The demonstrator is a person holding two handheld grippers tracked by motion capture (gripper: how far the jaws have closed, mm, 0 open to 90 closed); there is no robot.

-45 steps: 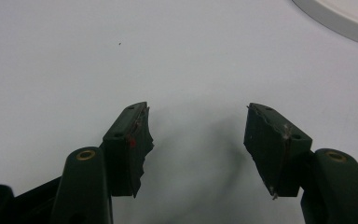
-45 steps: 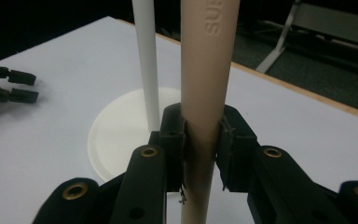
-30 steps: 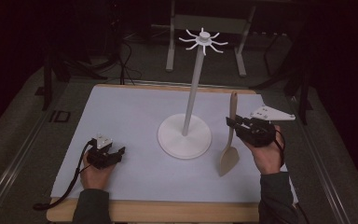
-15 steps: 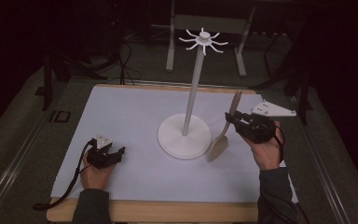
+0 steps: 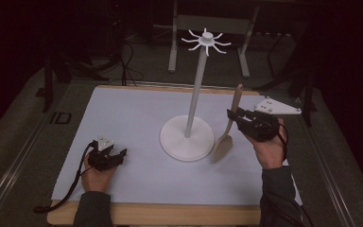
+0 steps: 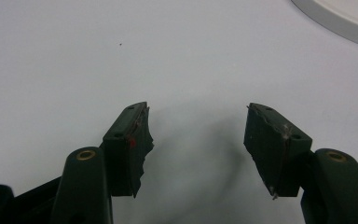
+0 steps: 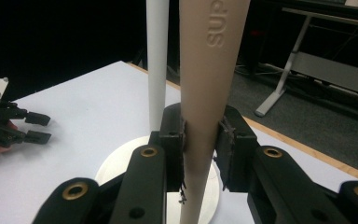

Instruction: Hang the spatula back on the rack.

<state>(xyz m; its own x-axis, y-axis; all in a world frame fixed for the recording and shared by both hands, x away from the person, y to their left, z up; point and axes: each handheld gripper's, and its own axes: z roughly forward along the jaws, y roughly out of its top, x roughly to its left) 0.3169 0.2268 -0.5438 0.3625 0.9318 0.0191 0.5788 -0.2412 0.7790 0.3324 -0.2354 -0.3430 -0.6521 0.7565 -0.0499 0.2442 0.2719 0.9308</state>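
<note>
A beige wooden spoon [image 5: 225,143] hangs nearly upright, bowl down, just right of the white stand's round base [image 5: 172,137]. My right gripper [image 5: 233,115] is shut on the spoon's handle [image 7: 208,70] about midway up. The stand's thin pole [image 5: 196,90] rises to a ring of small hooks [image 5: 207,39]; in the right gripper view the pole [image 7: 157,60] stands just behind the handle. My left gripper [image 5: 118,156] rests on the white sheet at the front left, its jaws wide apart [image 6: 196,116] with nothing between them. It also appears as the left gripper [image 7: 37,127] in the right gripper view.
A white sheet [image 5: 123,113] covers a wooden table whose front edge [image 5: 160,213] runs along the bottom. Metal frame legs [image 5: 172,42] and cables [image 5: 127,61] lie on the dark floor behind. The base's rim [image 6: 335,21] shows beyond the left jaws.
My right gripper has lifted the spoon off the sheet and carried it left toward the stand, tipping it more upright. The left gripper has stayed put.
</note>
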